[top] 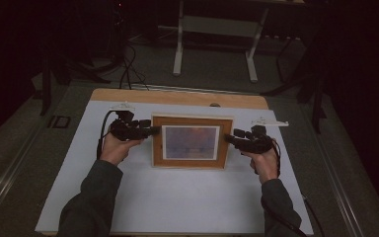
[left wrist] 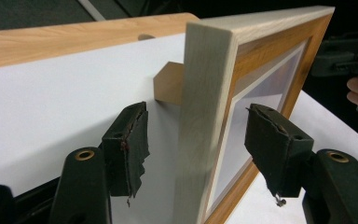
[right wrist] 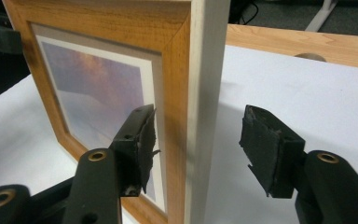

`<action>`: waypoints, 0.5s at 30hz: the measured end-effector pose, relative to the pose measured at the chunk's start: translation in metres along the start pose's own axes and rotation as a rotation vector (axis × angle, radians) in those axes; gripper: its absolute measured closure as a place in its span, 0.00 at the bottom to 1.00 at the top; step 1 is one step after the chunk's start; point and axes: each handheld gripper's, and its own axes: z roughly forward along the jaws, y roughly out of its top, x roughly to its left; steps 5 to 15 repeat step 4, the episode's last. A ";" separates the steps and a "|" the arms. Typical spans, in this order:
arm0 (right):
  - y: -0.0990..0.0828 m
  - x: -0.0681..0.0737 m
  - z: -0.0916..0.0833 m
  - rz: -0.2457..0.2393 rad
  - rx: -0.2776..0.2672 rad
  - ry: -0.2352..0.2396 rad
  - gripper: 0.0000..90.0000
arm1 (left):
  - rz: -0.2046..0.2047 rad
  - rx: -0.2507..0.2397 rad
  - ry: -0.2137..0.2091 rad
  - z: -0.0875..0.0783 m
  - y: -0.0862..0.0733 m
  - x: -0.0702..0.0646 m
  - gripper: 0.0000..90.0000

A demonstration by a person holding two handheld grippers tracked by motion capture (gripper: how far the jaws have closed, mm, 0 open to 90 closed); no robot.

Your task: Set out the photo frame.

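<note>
A: Why does the picture frame (top: 192, 141) stand upright between both grippers?
B: Its rear stand (left wrist: 168, 83) props it; the left gripper (left wrist: 196, 140) and right gripper (right wrist: 196, 147) each gape wide astride one side edge, probably readying a two-sided lift off the tabletop (top: 177, 197).

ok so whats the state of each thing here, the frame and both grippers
wooden picture frame with a purple-orange print: standing upright on the white table cover, propped by a stand at its back, not gripped.
left gripper: open, jaws straddling the frame's left edge, one in front, one behind, gaps on both sides.
right gripper: open, jaws straddling the frame's right edge, not touching it.
</note>
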 end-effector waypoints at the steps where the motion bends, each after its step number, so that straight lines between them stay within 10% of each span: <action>1: -0.001 0.000 -0.002 -0.004 0.000 0.001 0.47 | 0.002 -0.005 0.009 -0.002 0.000 0.000 0.43; 15: -0.006 -0.002 -0.009 -0.010 -0.002 -0.008 0.46 | 0.008 -0.005 0.046 -0.008 -0.002 -0.001 0.41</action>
